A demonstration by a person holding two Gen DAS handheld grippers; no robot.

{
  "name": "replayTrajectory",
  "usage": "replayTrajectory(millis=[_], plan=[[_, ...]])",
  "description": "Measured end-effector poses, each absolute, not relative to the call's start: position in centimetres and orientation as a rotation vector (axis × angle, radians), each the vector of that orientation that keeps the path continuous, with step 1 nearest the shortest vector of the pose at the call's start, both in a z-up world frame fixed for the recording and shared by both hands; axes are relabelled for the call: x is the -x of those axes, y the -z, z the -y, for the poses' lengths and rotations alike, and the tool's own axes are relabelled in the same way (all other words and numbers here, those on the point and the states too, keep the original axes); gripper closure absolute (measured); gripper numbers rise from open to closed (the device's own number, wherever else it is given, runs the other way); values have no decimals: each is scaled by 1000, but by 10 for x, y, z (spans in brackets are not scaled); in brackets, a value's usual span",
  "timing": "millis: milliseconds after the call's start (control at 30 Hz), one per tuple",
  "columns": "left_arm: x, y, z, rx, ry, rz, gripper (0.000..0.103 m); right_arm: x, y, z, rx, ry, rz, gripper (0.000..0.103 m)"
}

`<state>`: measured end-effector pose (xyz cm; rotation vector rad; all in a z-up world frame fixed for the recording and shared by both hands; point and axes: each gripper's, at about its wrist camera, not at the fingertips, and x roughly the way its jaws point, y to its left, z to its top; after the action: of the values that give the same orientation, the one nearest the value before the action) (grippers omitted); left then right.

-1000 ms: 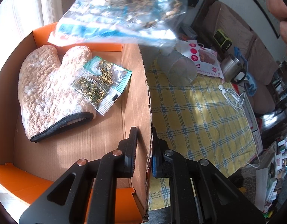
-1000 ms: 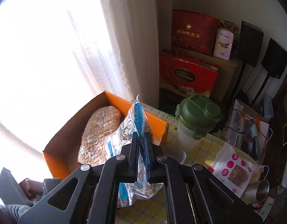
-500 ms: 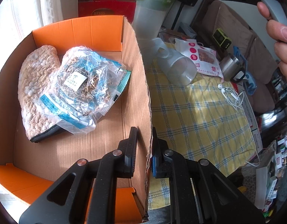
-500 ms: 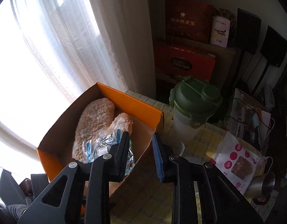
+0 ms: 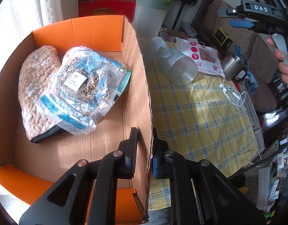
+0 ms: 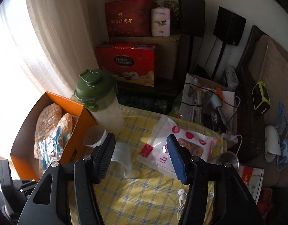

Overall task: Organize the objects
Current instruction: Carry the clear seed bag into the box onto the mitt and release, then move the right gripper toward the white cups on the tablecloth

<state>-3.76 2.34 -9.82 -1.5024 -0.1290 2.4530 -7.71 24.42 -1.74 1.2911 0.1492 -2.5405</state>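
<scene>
Clear bag (image 5: 83,91): we see it lying inside the box, on top of the mitt.
Mitt (image 5: 34,86): flat on the box floor, partly under the bag.
Orange box (image 5: 98,31): on the checked cloth (image 5: 196,116).
Left gripper (image 5: 144,148): we pinch the box's right wall between its fingers.
Right gripper (image 6: 140,153): fingers spread wide, holding nothing, above the clear cup (image 6: 123,157) and snack pouch (image 6: 181,146).

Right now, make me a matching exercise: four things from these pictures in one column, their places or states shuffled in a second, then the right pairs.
1. clear herb bag
2. clear plastic cup
3. green-lidded shaker
4. white earphones

A. upright beside the cardboard box
B. lying on its side on the checked cloth
C. tangled on the cloth
D. on the oven mitt inside the box

Pairs: 1-D, 2-B, 3-A, 4-C
</scene>
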Motion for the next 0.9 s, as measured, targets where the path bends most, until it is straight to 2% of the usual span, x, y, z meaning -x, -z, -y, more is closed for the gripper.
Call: replayTrajectory(millis=[100, 167, 667, 900], plan=[[38, 98, -23, 1502, -2453, 124, 91, 78, 23, -258, -1313, 2573, -160, 31], [38, 99, -24, 1503, -2454, 122, 91, 78, 29, -265, -1333, 2579, -160, 29], [38, 100, -24, 1514, -2454, 115, 91, 69, 90, -238, -1410, 2445, -196, 29], [38, 100, -24, 1515, -2453, 103, 91, 68, 117, -233, -1437, 2414, -138, 31]])
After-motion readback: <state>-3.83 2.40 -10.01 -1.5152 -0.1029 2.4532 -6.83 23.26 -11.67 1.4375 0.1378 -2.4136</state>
